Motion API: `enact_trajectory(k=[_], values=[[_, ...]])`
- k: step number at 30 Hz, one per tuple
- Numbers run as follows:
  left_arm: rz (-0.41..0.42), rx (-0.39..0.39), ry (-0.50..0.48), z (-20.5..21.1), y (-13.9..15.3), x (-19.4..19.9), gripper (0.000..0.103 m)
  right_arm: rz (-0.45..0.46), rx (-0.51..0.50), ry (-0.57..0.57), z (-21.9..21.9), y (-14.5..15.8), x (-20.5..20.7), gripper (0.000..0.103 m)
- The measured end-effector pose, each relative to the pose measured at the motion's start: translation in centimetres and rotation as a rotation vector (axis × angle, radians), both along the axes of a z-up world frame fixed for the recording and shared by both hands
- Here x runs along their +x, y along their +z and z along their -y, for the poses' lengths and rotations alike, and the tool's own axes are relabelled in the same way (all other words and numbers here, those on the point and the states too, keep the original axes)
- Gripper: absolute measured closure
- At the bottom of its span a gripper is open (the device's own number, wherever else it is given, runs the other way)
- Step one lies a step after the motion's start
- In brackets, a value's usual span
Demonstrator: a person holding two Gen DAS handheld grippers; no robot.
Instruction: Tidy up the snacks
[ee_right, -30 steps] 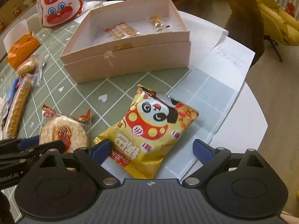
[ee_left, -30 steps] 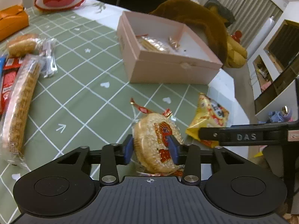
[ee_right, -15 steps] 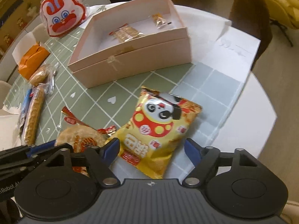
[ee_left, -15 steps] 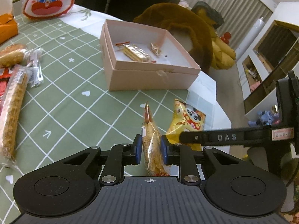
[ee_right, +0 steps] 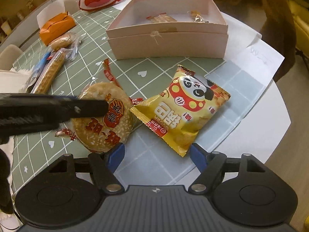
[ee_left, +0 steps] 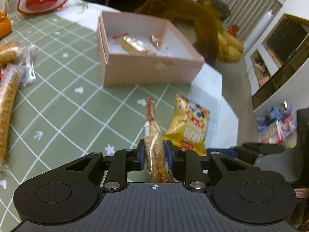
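The surface (ee_right: 81, 58) carries a pink box (ee_right: 168, 38) at 12 o'clock. The yellow bag (ee_right: 183, 114) lies centre, just ahead of the spread right gripper (ee_right: 157, 154). At 9 o'clock the left gripper (ee_left: 154, 152) pinches the wrapped sesame cake (ee_left: 154, 154) edge-on, lifted.

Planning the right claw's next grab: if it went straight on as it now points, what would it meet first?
Most likely the yellow panda snack bag. The right claw is open, its near corner lying between the fingers. The pink box lies well beyond. Depth is uncertain.
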State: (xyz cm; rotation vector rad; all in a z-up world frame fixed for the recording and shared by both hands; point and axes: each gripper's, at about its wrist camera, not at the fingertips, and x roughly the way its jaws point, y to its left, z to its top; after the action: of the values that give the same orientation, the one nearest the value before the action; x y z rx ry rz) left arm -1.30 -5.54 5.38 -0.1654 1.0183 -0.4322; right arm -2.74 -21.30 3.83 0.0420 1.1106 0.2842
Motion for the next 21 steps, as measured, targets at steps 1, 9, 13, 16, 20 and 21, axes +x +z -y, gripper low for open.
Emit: enact_trajectory(k=[1,9,13,16,20,21], values=[[-0.007,-0.001,-0.004,0.1,-0.3,0.0,0.076,0.003,0.001,0.0,0.0,0.0,0.0,0.027],[-0.014,-0.031,0.029,-0.7,-0.3,-0.4,0.08,-0.012,0.012,-0.025,0.8,0.8,0.1,0.027],[-0.052,-0.076,0.085,-2.2,-0.7,-0.8,0.08,-0.003,0.069,-0.095,1.8,2.2,1.2,0.021],[-0.051,-0.075,0.106,-2.7,-0.6,-1.5,0.08,-0.008,0.049,-0.186,2.1,2.1,2.8,0.02],[-0.043,-0.066,0.122,-3.1,-0.2,-2.4,0.08,-0.074,0.054,-0.29,2.6,0.8,5.3,0.02],[-0.042,-0.064,0.124,-3.1,-0.2,-2.5,0.08,-0.092,0.06,-0.316,2.7,0.4,5.9,0.02]])
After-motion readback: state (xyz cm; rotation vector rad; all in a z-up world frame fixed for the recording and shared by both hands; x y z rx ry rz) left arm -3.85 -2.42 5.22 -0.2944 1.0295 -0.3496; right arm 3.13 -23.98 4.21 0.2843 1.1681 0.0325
